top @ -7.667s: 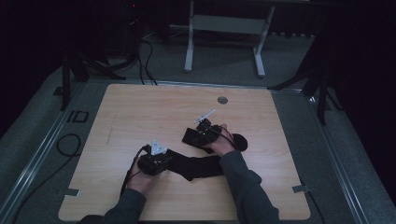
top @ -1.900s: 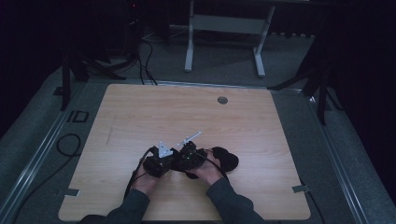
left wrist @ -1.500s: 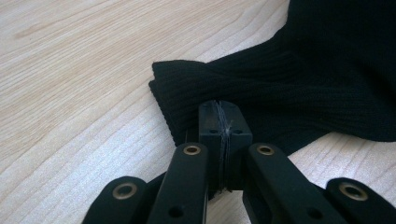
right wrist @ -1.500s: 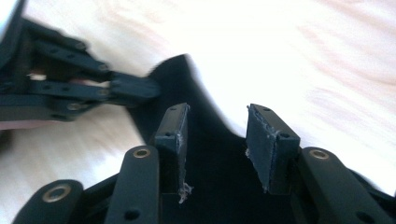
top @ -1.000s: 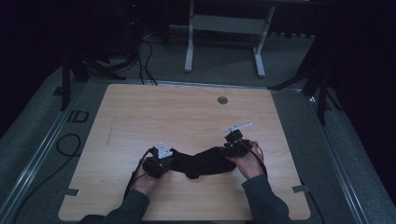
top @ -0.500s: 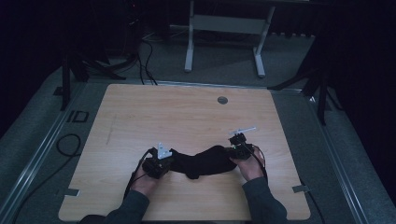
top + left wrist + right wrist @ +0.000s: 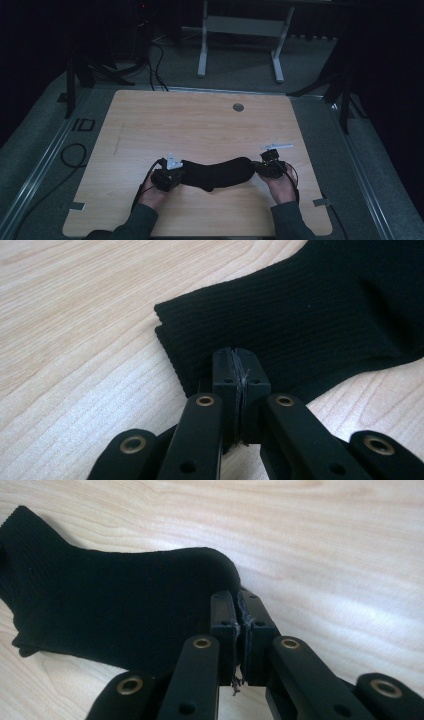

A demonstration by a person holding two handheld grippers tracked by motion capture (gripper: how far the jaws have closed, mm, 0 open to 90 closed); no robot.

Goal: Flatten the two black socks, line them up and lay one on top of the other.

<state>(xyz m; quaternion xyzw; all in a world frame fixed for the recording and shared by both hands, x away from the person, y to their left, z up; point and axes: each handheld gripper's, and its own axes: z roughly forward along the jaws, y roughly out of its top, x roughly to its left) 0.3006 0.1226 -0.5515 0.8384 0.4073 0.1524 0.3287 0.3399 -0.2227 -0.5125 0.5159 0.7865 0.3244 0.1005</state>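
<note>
Sock [image 7: 217,173], black, is lying stretched across the wooden table [image 7: 200,125] near its front edge, well short of the round grommet [image 7: 238,107]. The left gripper [image 7: 239,371] is pinching its ribbed cuff, as its own view is showing; the right gripper [image 7: 236,616] is pinching the toe end. From above, hands are hiding both sets of jaws.
</note>
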